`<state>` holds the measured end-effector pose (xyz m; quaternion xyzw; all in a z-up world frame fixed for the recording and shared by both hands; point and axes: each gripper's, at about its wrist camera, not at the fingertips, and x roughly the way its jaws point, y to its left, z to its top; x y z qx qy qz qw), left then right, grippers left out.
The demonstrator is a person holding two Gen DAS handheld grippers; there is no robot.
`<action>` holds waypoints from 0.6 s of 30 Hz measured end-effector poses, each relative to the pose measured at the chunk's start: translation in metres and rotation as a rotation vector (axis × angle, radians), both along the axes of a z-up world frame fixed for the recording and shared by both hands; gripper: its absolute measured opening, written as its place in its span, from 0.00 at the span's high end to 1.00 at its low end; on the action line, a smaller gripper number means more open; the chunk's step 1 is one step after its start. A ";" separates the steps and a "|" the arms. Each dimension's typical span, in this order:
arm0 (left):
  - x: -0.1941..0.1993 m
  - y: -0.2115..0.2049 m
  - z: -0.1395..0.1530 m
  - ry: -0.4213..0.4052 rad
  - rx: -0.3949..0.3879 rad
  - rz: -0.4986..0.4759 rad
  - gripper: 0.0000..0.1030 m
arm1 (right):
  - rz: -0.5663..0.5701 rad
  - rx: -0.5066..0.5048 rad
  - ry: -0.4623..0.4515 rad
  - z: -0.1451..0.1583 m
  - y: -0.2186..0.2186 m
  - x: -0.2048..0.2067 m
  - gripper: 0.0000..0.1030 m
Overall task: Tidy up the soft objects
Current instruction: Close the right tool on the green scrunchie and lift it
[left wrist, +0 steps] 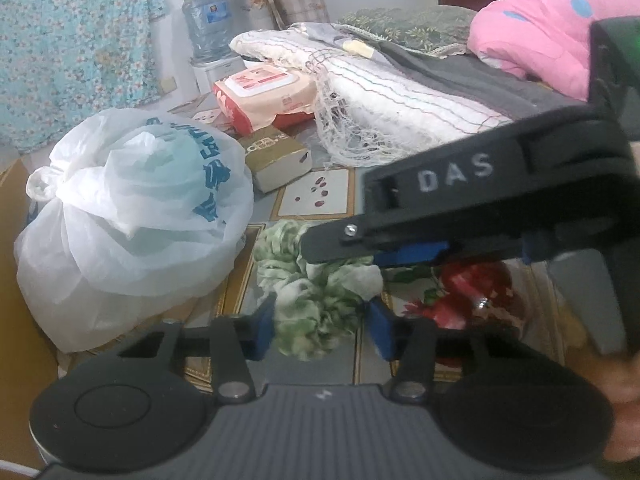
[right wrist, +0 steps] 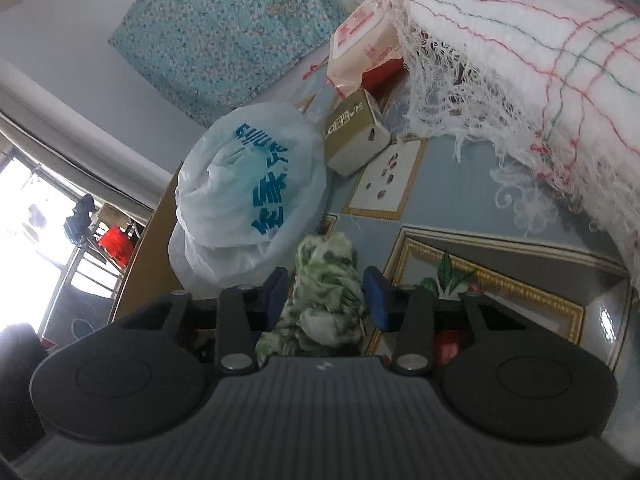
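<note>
A patterned floor mat in blue-grey with gold-framed panels covers the ground below a white wall, where one teal floral cloth hangs at ten o'clock in the left wrist view. One green-and-white crumpled cloth lies on the mat at the centre of both views. The left gripper has its two blue pads on either side of this cloth, narrowed around it; whether they press it I cannot tell. The right gripper also straddles the cloth with its two blue pads close to the fabric, and in the left wrist view one of its fingers reaches in from three o'clock over the cloth's top. One knotted white plastic bag with blue print sits at nine o'clock of the cloth, just beside it. One olive cardboard box and one pink wet-wipe pack lie at twelve o'clock. One white fringed blanket spreads at one o'clock, one pink pillow at two o'clock, one water jug far behind.
</note>
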<state>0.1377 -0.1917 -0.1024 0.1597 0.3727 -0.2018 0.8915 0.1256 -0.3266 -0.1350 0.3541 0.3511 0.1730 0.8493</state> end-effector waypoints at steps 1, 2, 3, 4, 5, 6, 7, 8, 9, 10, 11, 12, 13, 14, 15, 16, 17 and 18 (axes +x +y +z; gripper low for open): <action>0.001 0.000 0.000 -0.003 -0.004 0.002 0.61 | 0.001 0.005 0.000 -0.001 -0.001 -0.002 0.66; -0.001 0.001 -0.001 -0.005 -0.003 0.000 0.65 | 0.000 0.010 0.002 -0.002 -0.003 -0.002 0.70; -0.001 0.001 -0.001 -0.006 -0.003 -0.002 0.67 | 0.000 0.015 0.003 -0.003 -0.004 -0.003 0.72; -0.001 0.000 -0.001 -0.009 -0.003 -0.003 0.69 | -0.001 0.023 0.002 -0.003 -0.005 -0.003 0.73; -0.002 0.000 0.000 -0.012 -0.004 -0.005 0.70 | -0.001 0.034 0.001 -0.003 -0.006 -0.004 0.73; -0.004 -0.001 0.000 -0.014 -0.005 -0.005 0.71 | -0.002 0.043 0.000 -0.003 -0.007 -0.005 0.74; -0.007 0.000 0.001 -0.018 -0.007 -0.007 0.71 | -0.002 0.052 -0.003 -0.003 -0.008 -0.006 0.74; -0.009 0.001 0.002 -0.023 -0.009 -0.008 0.71 | -0.002 0.060 -0.005 -0.002 -0.008 -0.007 0.74; -0.010 0.001 0.003 -0.027 -0.009 -0.008 0.71 | -0.003 0.065 -0.007 -0.001 -0.009 -0.008 0.74; -0.010 0.000 0.004 -0.031 -0.009 -0.009 0.71 | -0.005 0.069 -0.009 0.000 -0.009 -0.008 0.74; -0.011 0.000 0.005 -0.035 -0.010 -0.010 0.71 | -0.005 0.075 -0.012 0.001 -0.010 -0.010 0.74; -0.012 0.000 0.006 -0.039 -0.011 -0.011 0.71 | -0.005 0.082 -0.016 0.002 -0.010 -0.011 0.74; -0.013 0.000 0.008 -0.043 -0.012 -0.012 0.71 | -0.005 0.085 -0.019 0.003 -0.011 -0.012 0.74; -0.014 0.000 0.009 -0.048 -0.014 -0.013 0.71 | -0.005 0.087 -0.023 0.005 -0.011 -0.013 0.74; -0.015 0.000 0.011 -0.052 -0.015 -0.013 0.71 | -0.006 0.089 -0.027 0.007 -0.012 -0.014 0.74; -0.016 0.000 0.013 -0.056 -0.019 -0.014 0.71 | -0.007 0.092 -0.031 0.008 -0.012 -0.015 0.74; -0.017 0.000 0.014 -0.060 -0.021 -0.015 0.71 | -0.007 0.094 -0.036 0.010 -0.012 -0.016 0.74; -0.018 0.001 0.016 -0.064 -0.023 -0.016 0.71 | -0.008 0.095 -0.040 0.011 -0.012 -0.017 0.74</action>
